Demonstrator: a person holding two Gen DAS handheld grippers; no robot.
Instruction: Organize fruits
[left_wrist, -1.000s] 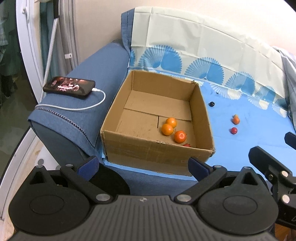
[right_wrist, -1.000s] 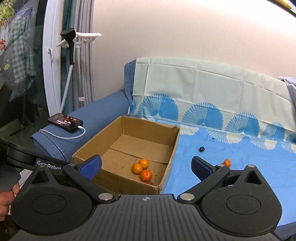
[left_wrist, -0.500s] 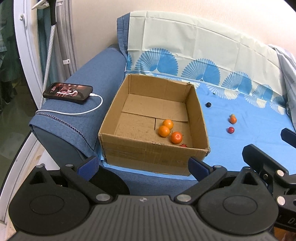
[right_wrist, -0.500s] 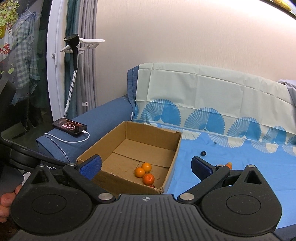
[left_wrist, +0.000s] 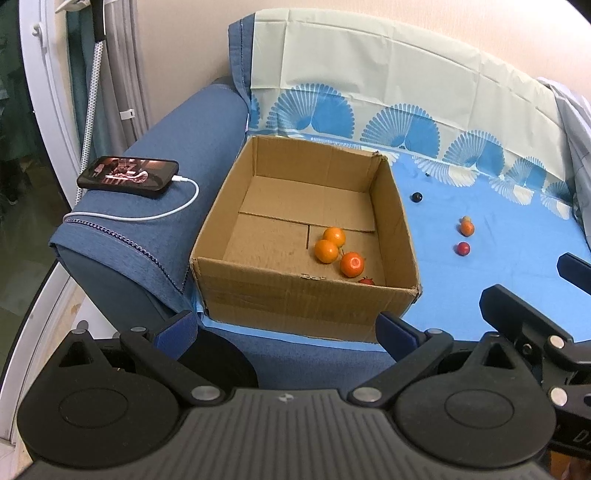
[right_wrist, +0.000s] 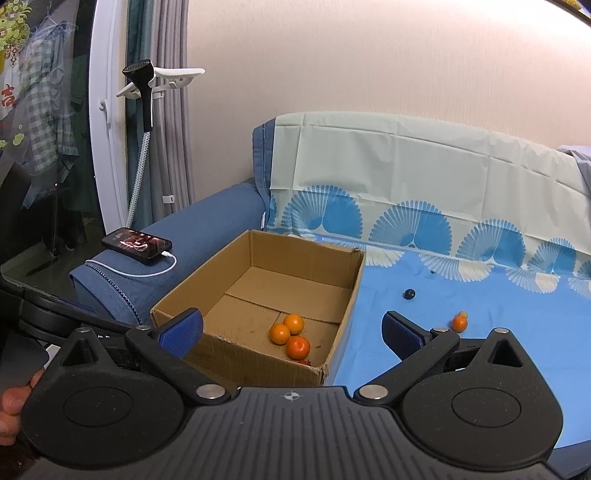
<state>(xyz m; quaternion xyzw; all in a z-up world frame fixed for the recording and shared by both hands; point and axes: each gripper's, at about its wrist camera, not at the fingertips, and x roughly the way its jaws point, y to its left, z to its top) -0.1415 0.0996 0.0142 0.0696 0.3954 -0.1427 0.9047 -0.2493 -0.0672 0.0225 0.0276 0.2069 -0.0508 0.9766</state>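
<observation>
Cardboard box (left_wrist: 306, 236) is set on the sofa seat, against the blue armrest (left_wrist: 155, 206). Three oranges (left_wrist: 338, 249) are grouped inside the box near its front right corner, touching or nearly so; a small red fruit (left_wrist: 366, 281) is half hidden behind the box's front wall. Outside, right of the box on the blue sheet (left_wrist: 498, 295), a small orange fruit (left_wrist: 466, 229), a red fruit (left_wrist: 463, 249) and a dark round one (left_wrist: 416, 197) are left loose, well apart from the box.

Left hand-held gripper (left_wrist: 286, 328) is held wide open and empty, short of the box's front wall. Right hand-held gripper (right_wrist: 291, 330) is likewise spread wide with nothing between its fingers, in front of the box's front right corner.

Task is judged partly done: loose fruits are yet to be boxed.

Risks: small round fruits could be nudged and rolled across the soft sheet by a misaligned finger; soft red fruit could be crushed by a hard close; the box wall could be clipped on the carry-over. A phone (left_wrist: 127, 177) on its cable lies on the armrest left of the box, and could be knocked off by a wide left swing.
</observation>
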